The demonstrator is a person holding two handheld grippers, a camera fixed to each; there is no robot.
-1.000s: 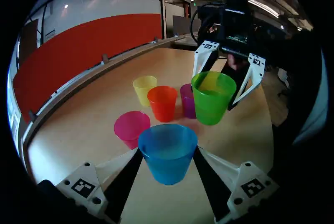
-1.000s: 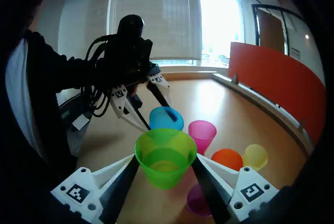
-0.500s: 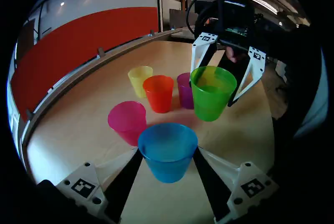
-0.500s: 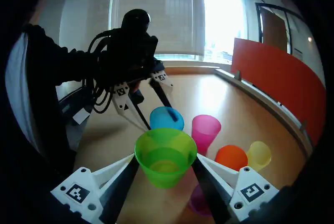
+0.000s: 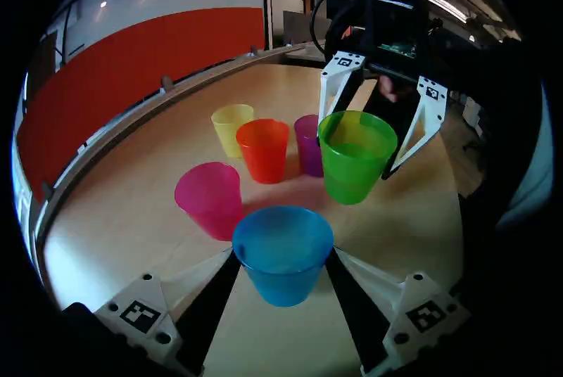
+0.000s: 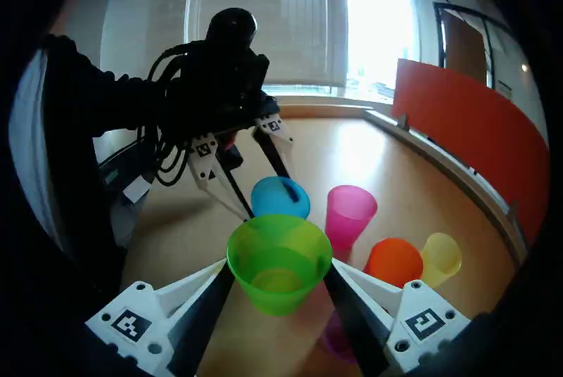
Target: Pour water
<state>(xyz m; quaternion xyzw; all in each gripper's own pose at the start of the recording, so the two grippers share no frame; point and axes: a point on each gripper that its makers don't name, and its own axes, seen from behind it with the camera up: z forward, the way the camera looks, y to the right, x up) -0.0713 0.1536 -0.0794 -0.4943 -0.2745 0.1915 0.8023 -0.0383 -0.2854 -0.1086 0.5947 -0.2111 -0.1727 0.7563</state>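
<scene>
The left gripper [image 5: 283, 259] has its fingers [image 5: 193, 282] pressed on both sides of the upright blue cup [image 5: 281, 247]; the right gripper [image 6: 279, 269] clamps the green cup [image 6: 279, 254] the same way, with water [image 6: 277, 280] low inside it; in the left gripper view the green cup is at 1 o'clock from the blue cup, near but apart; on the worktop [image 5: 127, 215] a pink cup [image 5: 209, 197] stands at 10 o'clock, with an orange cup [image 5: 263, 150], a yellow cup [image 5: 232, 127] and a purple cup [image 5: 308, 145] clustered around 12 o'clock.
</scene>
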